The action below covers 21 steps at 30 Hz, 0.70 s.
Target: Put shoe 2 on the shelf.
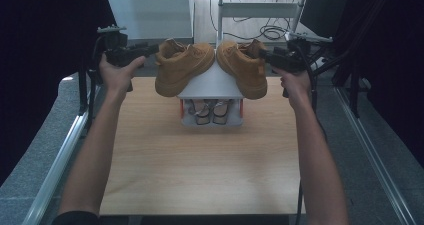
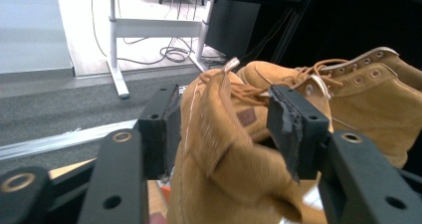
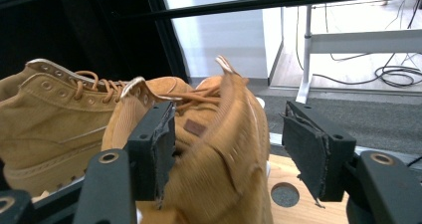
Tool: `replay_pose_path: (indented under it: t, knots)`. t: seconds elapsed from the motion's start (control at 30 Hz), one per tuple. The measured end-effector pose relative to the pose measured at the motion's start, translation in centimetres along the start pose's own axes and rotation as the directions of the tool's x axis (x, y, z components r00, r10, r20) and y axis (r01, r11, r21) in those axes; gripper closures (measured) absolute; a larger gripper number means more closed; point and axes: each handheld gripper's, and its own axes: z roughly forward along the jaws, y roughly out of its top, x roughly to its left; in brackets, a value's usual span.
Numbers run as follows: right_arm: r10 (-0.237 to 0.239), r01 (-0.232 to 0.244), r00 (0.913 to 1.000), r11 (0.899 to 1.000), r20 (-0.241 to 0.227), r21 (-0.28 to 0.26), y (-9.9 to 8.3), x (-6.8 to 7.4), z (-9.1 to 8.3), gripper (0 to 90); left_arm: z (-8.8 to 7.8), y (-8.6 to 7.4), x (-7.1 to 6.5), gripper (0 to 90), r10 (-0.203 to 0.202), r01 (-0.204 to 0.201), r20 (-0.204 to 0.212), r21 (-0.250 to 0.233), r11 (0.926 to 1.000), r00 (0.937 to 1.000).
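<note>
Left gripper (image 1: 150, 49) and right gripper (image 1: 267, 56) each straddle a tan suede boot's (image 1: 182, 65) heel collar, jaws not visibly clamped, boots (image 1: 245, 65) angled toe-to-toe over white shoe rack (image 1: 210, 85), probably for shelving.

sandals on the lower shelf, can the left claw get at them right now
Probably not: the left claw is busy at the left boot, and the rack's top shelf and boots overhang the sandals.

floor: grey carpet (image 2: 59, 109) | curtains: black (image 1: 45, 45) | far: white desk frame (image 2: 149, 30), cables (image 1: 270, 32) | wall: pale (image 3: 224, 30)
</note>
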Motion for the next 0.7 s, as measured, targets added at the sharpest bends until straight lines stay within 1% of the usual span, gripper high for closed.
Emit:
replay_pose_path:
  t: [0.07,0.1,0.17,0.27,0.4,0.43,0.47,0.5,0.57,0.6,0.63,0.7]
  knots:
    - [-0.004,0.004,1.0,1.0,-0.003,-0.004,-0.3,-0.3,-0.7,38.8,-0.9,-0.3,0.1,52.0,0.0,0.0,0.01,-0.005,1.0,1.0]
    - [-0.007,0.007,0.9998,1.0,-0.017,-0.01,-0.5,-0.5,-1.1,39.6,-1.2,-0.5,0.1,53.4,0.005,-0.005,0.012,-0.005,1.0,0.9999]
    - [-0.02,0.02,0.9996,1.0,-0.021,-0.018,-0.8,-0.5,-1.6,41.4,-1.7,-0.7,0.1,55.3,0.02,-0.02,0.009,0.004,0.9998,0.9998]
    - [-0.036,0.035,0.999,0.999,-0.027,-0.025,-1.3,-0.6,-2.3,45.5,-2.4,-1.1,0.2,60.1,0.023,-0.023,0.011,0.004,0.9997,0.9997]
    - [-0.039,0.038,0.9989,0.999,-0.026,-0.038,-1.9,-1.0,-2.9,54.6,-3.0,-1.7,0.3,70.0,0.041,-0.041,-0.012,0.022,0.9989,0.9991]
    - [-0.046,0.045,0.9988,0.998,-0.015,-0.041,-2.1,-1.1,-3.1,58.0,-3.2,-2.0,0.4,72.6,0.048,-0.047,-0.026,0.02,0.9987,0.9985]
    - [-0.067,0.067,0.9978,0.997,0.002,-0.047,-2.4,-1.2,-3.2,61.2,-3.3,-2.2,0.5,76.4,0.049,-0.048,-0.035,0.014,0.9987,0.9982]
    - [-0.076,0.076,0.997,0.996,0.012,-0.045,-2.6,-1.3,-3.3,63.9,-3.4,-2.5,0.6,78.7,0.047,-0.047,-0.04,0.012,0.9988,0.9981]
    - [-0.101,0.101,0.9945,0.994,0.03,-0.027,-3.1,-1.6,-3.2,71.7,-3.3,-3.1,1.0,82.6,0.049,-0.048,-0.047,0.03,0.9984,0.9977]
    - [-0.114,0.115,0.9926,0.993,0.041,-0.013,-3.3,-1.8,-3.1,75.4,-3.2,-3.5,1.2,84.6,0.052,-0.05,-0.06,0.041,0.9979,0.9968]
    - [-0.129,0.13,0.9897,0.992,0.061,-0.001,-3.6,-2.0,-3.0,79.7,-3.2,-3.8,1.3,87.0,0.052,-0.049,-0.065,0.042,0.9979,0.9965]
    - [-0.132,0.132,0.9887,0.991,0.071,0.014,-4.1,-2.3,-2.8,84.0,-2.9,-4.3,1.7,89.1,0.046,-0.043,-0.068,0.049,0.9979,0.9966]
